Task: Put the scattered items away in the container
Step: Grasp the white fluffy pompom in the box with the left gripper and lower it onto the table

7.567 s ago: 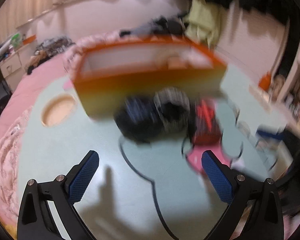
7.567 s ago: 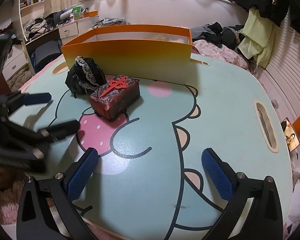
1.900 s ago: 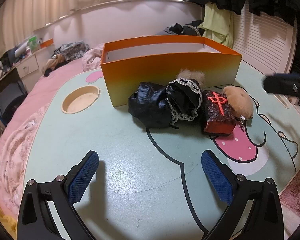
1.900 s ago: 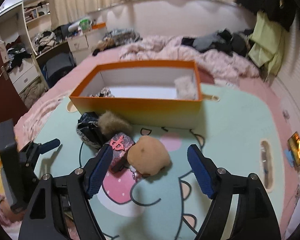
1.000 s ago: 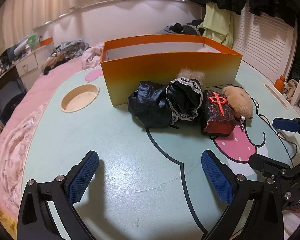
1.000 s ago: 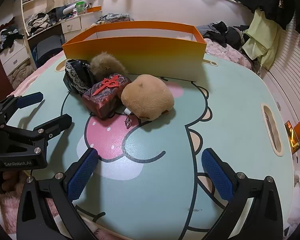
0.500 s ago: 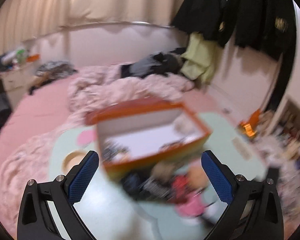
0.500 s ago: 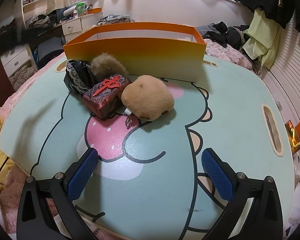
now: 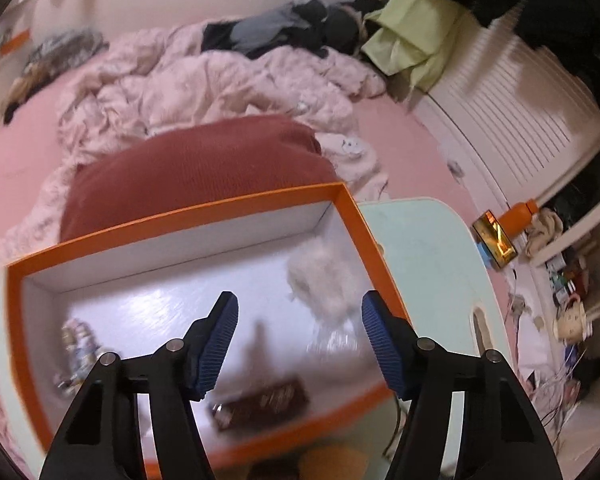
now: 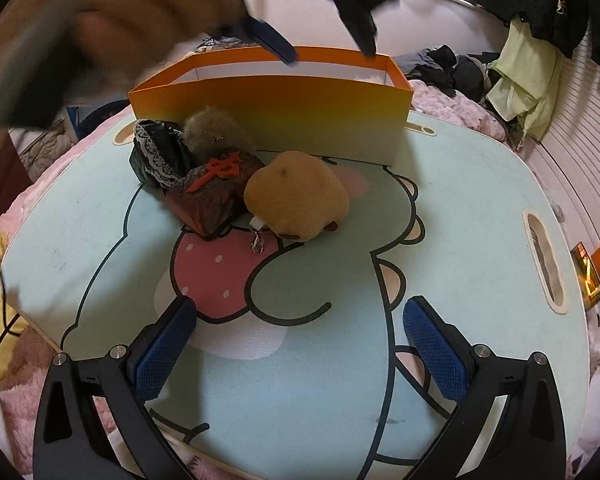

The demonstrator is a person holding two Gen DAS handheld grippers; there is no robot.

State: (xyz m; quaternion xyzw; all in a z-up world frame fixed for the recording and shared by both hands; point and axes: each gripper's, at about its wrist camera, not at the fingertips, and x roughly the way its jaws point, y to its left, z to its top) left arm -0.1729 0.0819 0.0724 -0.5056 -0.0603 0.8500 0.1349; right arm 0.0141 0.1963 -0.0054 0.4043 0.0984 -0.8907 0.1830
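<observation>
Scattered items: 4 things lie bunched on the table just in front of the box's near wall: a tan plush (image 10: 296, 194), a dark red pouch (image 10: 212, 192) with an orange emblem, a black lace-trimmed bundle (image 10: 158, 152) and a grey-brown fuzzy ball (image 10: 214, 130). They touch one another, and the ball sits right against the box wall.

Why bunched: probably so each is a short lift from the box; that is a judgement, not something visible.

Container: the orange box (image 10: 268, 100) stands open-topped on the table. Seen from above, the orange box (image 9: 172, 216) already holds a white fluffy piece (image 9: 324, 280) near its right wall, a dark flat packet (image 9: 260, 402) near the front wall, and a small pale item (image 9: 76, 346) at the left (too blurred to name).

Left gripper: the left gripper (image 9: 298, 340) hangs over the box interior, looking down into it, fingers apart and nothing between them. In the other view its blue fingertip (image 10: 272, 42) shows above the box rim, blurred. The pile is almost out of its sight, below the front wall.

Right gripper: the right gripper (image 10: 300, 344) sits low over the near part of the table (image 10: 480, 216), fingers spread wide, empty. The pile lies ahead and slightly left, well apart from the pads; the plush is nearest.

Progress: I judge the task partway, with 4 items still outside.
</observation>
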